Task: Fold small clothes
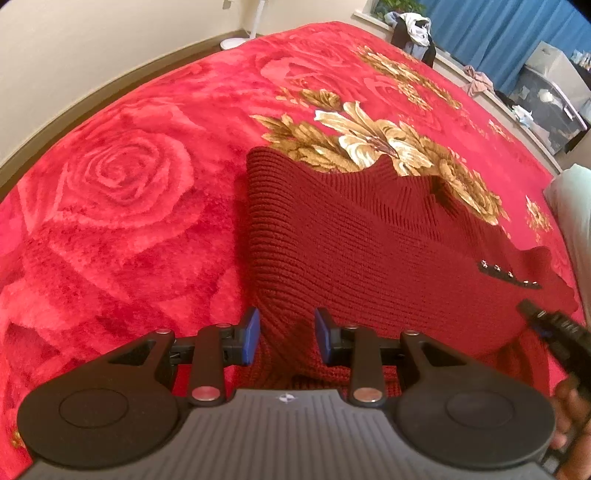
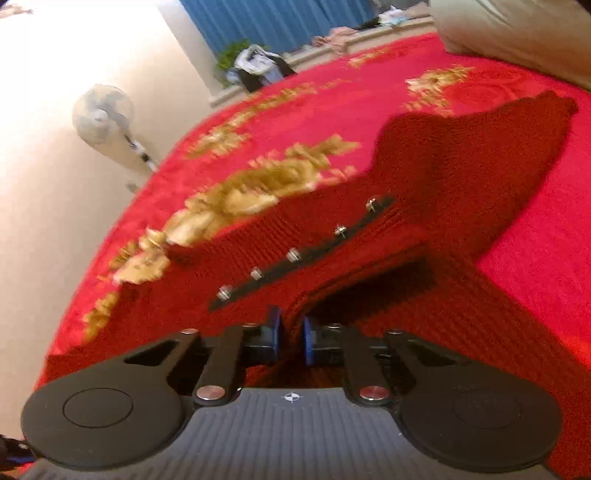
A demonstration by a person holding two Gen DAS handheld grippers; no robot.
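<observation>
A dark red knit sweater (image 1: 369, 236) lies on a red rose-pattern blanket (image 1: 122, 206), with a black placket of metal snaps (image 1: 509, 275). My left gripper (image 1: 286, 338) is open, its blue pads on either side of a raised fold at the sweater's near edge, with a gap to each pad. In the right wrist view the sweater (image 2: 443, 192) spreads ahead, snaps (image 2: 295, 254) running diagonally. My right gripper (image 2: 291, 339) is shut on a ridge of the sweater's fabric just below the placket. The right gripper also shows in the left wrist view (image 1: 554, 328).
The blanket (image 2: 535, 236) covers a bed. A white fan (image 2: 105, 114) stands by the wall. A pile of clothes (image 1: 415, 29) sits on a ledge before blue curtains (image 1: 498, 29). A pale pillow (image 2: 517, 33) lies at the bed's far right.
</observation>
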